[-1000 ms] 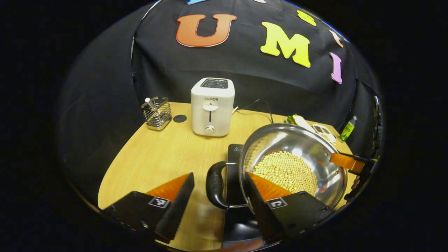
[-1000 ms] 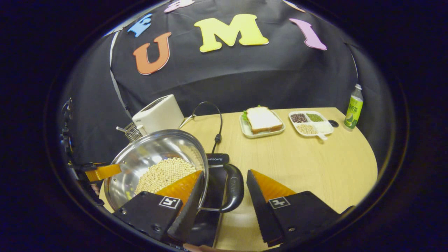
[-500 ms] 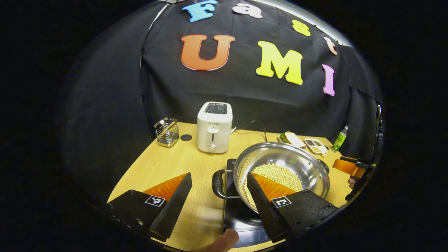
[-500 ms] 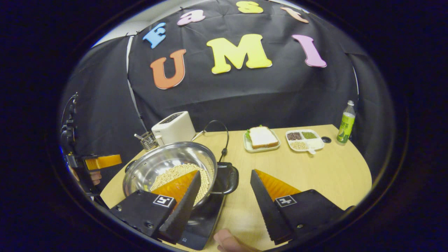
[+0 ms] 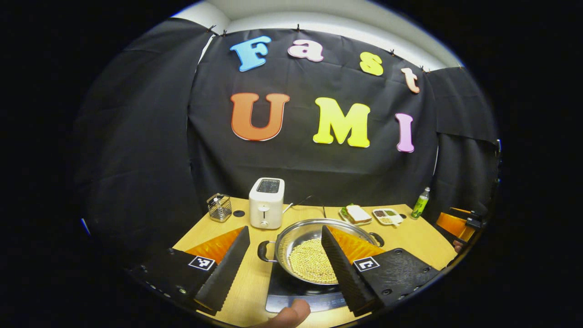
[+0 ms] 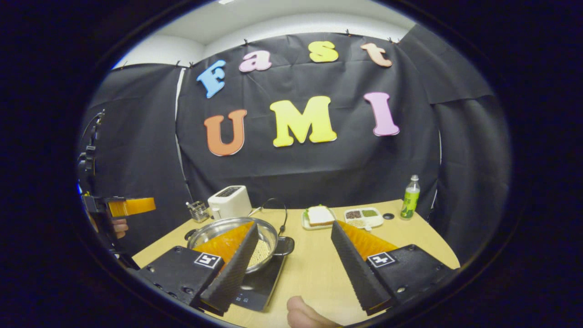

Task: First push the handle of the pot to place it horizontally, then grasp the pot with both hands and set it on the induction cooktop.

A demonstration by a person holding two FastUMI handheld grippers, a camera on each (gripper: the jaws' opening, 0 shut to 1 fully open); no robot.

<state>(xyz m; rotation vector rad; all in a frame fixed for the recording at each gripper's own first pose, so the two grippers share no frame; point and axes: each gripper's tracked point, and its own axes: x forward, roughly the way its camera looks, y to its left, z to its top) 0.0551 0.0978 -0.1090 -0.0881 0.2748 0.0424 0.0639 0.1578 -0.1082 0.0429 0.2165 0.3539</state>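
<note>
The pot point(image 5: 314, 255) sat on the black induction cooktop point(image 5: 291, 296) near the front edge of the wooden tabletop point(image 5: 410, 237), its steel bowl holding a layer of pale round beans point(image 5: 309, 266). Its two dark loop handles stuck out level to either side, one point(image 5: 263, 251) toward the toaster side and one point(image 5: 377, 238) toward the food dishes. In the right gripper view the same pot point(image 6: 237, 237) rested on the cooktop point(image 6: 259, 287), with a handle point(image 6: 286, 246) pointing toward the middle of the tabletop.

The left hand-held gripper point(image 5: 284, 259) was released, its fingers spread wide and raised clear of the pot, touching nothing. The right hand-held gripper point(image 6: 294, 255) was likewise spread apart and gripped nothing.

Behind the pot stood a white toaster point(image 5: 266, 208) with a wire utensil basket point(image 5: 219, 207) beside it. Farther along lay a sandwich on a plate point(image 6: 318, 216), a divided dish of grains point(image 6: 363, 216) and a green bottle point(image 6: 410, 197). A fingertip point(image 5: 287, 315) showed at the bottom edge of the left gripper view.
</note>
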